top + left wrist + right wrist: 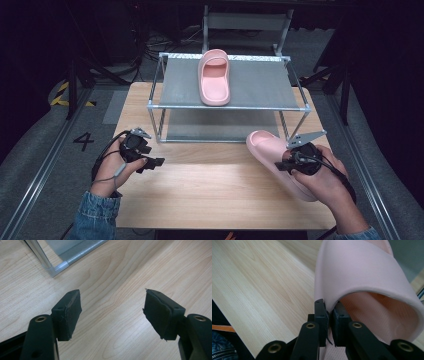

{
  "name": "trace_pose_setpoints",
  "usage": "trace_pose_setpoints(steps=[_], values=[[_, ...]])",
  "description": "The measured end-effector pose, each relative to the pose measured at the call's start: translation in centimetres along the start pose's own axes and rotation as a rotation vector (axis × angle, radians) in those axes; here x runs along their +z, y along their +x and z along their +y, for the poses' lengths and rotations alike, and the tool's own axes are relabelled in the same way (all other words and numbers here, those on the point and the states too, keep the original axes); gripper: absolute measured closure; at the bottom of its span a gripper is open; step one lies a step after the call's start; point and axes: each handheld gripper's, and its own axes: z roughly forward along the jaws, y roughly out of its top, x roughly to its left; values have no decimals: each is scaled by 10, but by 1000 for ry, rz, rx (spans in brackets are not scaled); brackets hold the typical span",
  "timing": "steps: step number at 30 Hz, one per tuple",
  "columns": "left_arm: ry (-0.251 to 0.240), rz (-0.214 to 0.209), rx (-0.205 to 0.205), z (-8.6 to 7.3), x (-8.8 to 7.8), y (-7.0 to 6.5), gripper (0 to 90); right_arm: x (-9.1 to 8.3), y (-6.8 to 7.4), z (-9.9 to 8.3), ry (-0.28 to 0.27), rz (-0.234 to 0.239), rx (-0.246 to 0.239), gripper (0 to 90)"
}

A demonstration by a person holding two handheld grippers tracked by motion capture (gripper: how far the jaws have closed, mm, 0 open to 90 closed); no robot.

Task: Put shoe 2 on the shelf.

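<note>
A pink slipper (216,77) lies on the top shelf of a two-level metal rack (227,106), toe toward the front. A second pink slipper (272,150) is held tilted over the table's right side by my right gripper (287,162). In the right gripper view that gripper (329,315) is shut on the edge of the slipper's strap (362,270), one pad outside and one inside. My left gripper (156,162) hovers over the wooden table (200,195) at the left. Seen from its own camera, the left gripper (112,312) stands open, with bare wood between its pads.
The rack's lower shelf (220,127) has nothing on it. One rack corner foot (58,267) stands just ahead of my left gripper. Black cables trail from both grippers. Dark floor and stands surround the table; a "4" is marked on the floor (83,141) at left.
</note>
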Motion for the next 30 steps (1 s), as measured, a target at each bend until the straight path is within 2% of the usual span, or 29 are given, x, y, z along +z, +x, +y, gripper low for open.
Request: trace_pose_setpoints(steps=[5, 10, 20, 30], values=[[17, -1, -3, -2, 0, 2, 298, -19, 0, 17, -10, 2, -6, 845], [13, -1, -12, -4, -1, 2, 285, -33, 0, 32, -17, -4, -17, 844], [25, -1, -8, -6, -1, 4, 264, -52, -4, 53, -34, -3, -19, 840], [39, 2, 1, -6, 2, 4, 246, -63, -2, 68, -9, 23, -15, 840]])
